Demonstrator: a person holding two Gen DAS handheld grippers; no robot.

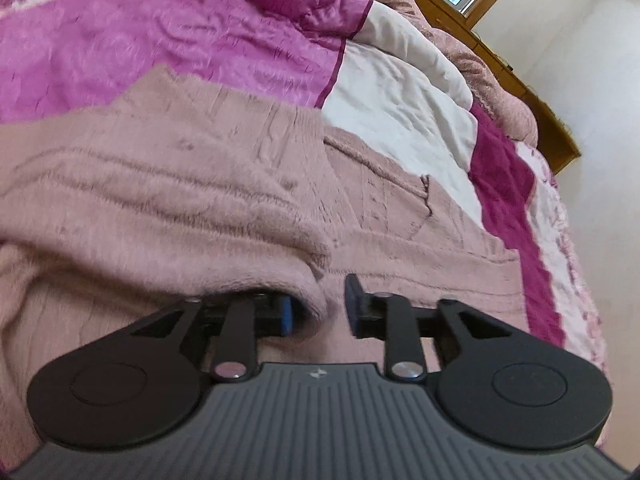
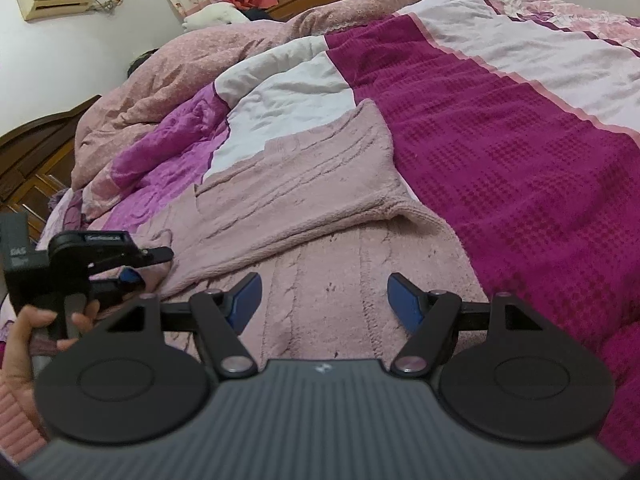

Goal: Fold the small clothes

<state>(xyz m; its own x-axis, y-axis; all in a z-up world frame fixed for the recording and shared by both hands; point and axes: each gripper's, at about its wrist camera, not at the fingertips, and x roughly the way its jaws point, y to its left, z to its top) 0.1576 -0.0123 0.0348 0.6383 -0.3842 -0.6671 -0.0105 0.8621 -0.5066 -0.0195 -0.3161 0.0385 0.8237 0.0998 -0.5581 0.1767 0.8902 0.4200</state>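
- Nearest the lens in each wrist view is the ribbed grey gripper body with two round black hubs and two linkage arms.
- Two grippers are in sight: the left gripper and the right gripper; each carries two blue-padded fingers.
- One garment is on the bed: a dusty-pink cable-knit sweater, with one sleeve folded across its body.
- The left gripper's jaws stand narrowly apart. A fold of the sleeve's edge bulges into the gap and lies against the left finger; the right finger shows clear of the knit, so nothing is pinched.
- The right gripper's jaws are spread wide and hold nothing; the sweater's flat body lies below and between the two fingers.
- In the right wrist view the left gripper sits at the sweater's left edge, held by one hand with a pink ribbed cuff.
- The sweater lies on a bedspread of magenta, white and pale pink bands. The knit is fuzzy, shows vertical cable ribs, and has a rolled hem where the sleeve crosses.
- A rumpled pink quilt lies beyond it, well apart.
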